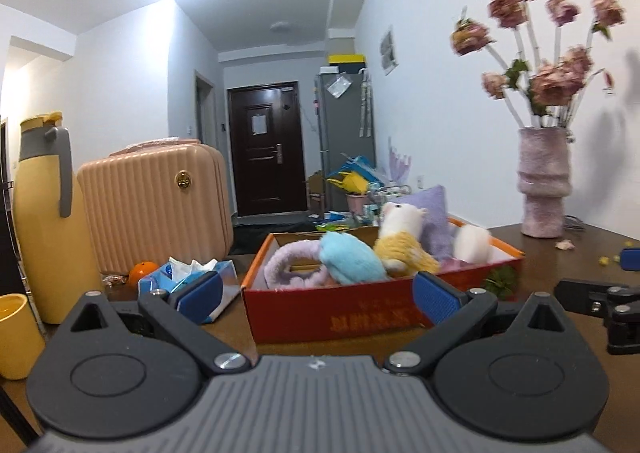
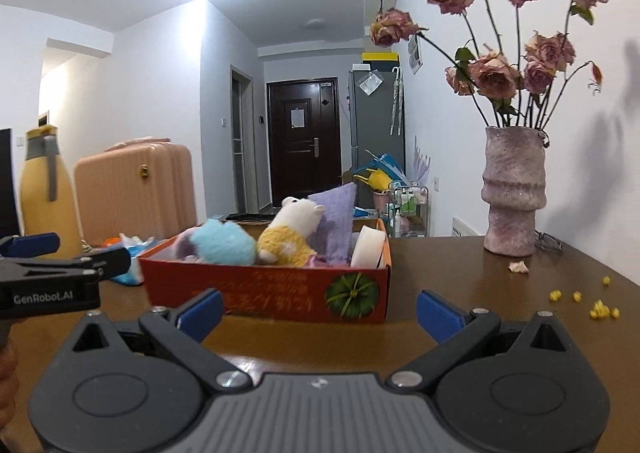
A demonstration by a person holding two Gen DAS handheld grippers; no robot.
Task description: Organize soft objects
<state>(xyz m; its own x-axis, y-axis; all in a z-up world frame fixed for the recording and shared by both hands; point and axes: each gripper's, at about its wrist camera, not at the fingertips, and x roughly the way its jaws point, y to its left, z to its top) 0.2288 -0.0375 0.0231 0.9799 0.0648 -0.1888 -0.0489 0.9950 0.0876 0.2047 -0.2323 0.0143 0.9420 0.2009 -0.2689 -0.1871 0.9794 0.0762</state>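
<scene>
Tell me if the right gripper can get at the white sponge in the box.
Probably yes: the right gripper is open, and the sponge leans at the box's near right corner, uncovered above the rim.

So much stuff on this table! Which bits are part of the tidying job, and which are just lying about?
Part of the job:
red box
blue plush
white and yellow plush
purple pillow
lilac headband

Just lying about:
vase of flowers
pink case
tissue pack
orange
yellow flask

A blue plush (image 2: pixel 224 243), a white-and-yellow stuffed animal (image 2: pixel 294 233), a lilac cushion (image 2: pixel 334 223) and a white roll (image 2: pixel 368 249) fill a red cardboard box (image 2: pixel 264 287) mid-table.
</scene>
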